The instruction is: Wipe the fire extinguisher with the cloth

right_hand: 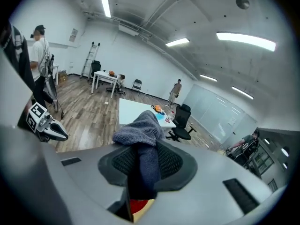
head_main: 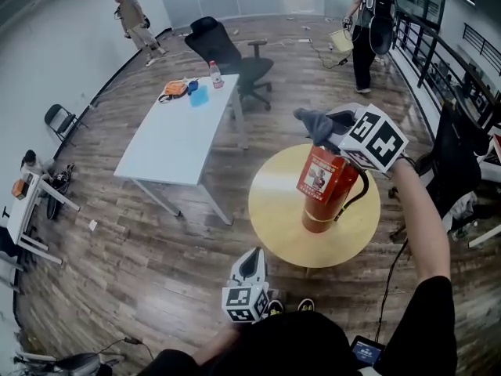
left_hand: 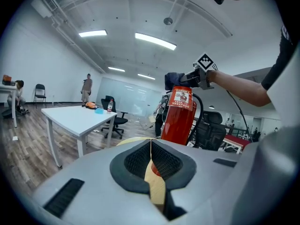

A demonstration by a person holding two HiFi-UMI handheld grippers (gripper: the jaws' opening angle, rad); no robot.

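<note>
The extinguisher [head_main: 327, 185] stands upright near the middle of a round table [head_main: 270, 210] with a smooth, pale yellow wooden top. It is a glossy red cylinder with a rectangular printed label high on its side and a thin black hose curving down its right flank.

The right tool [head_main: 335, 131] is at the extinguisher's top, its jaws clamped on the cloth [head_main: 315, 122]. The cloth is a dark grey-blue piece with a nubby, towel-like weave. It bunches into a soft lump beyond the jaws and sits over the head of the extinguisher. In the right gripper view the cloth [right_hand: 139, 134] fills the gap between the black ribbed pads, with a sliver of red and yellow showing beneath it.

The left tool [head_main: 250, 263] is held low, close to the person's body and just off the near edge of the round table, well apart from the extinguisher. In the left gripper view its jaws are together with only a thin seam between the pads and nothing held.

Behind the round table stands a long rectangular white table [head_main: 176, 143] on plank-patterned wood floor [head_main: 117, 241], with a black office chair [head_main: 227, 53] at its far end.
</note>
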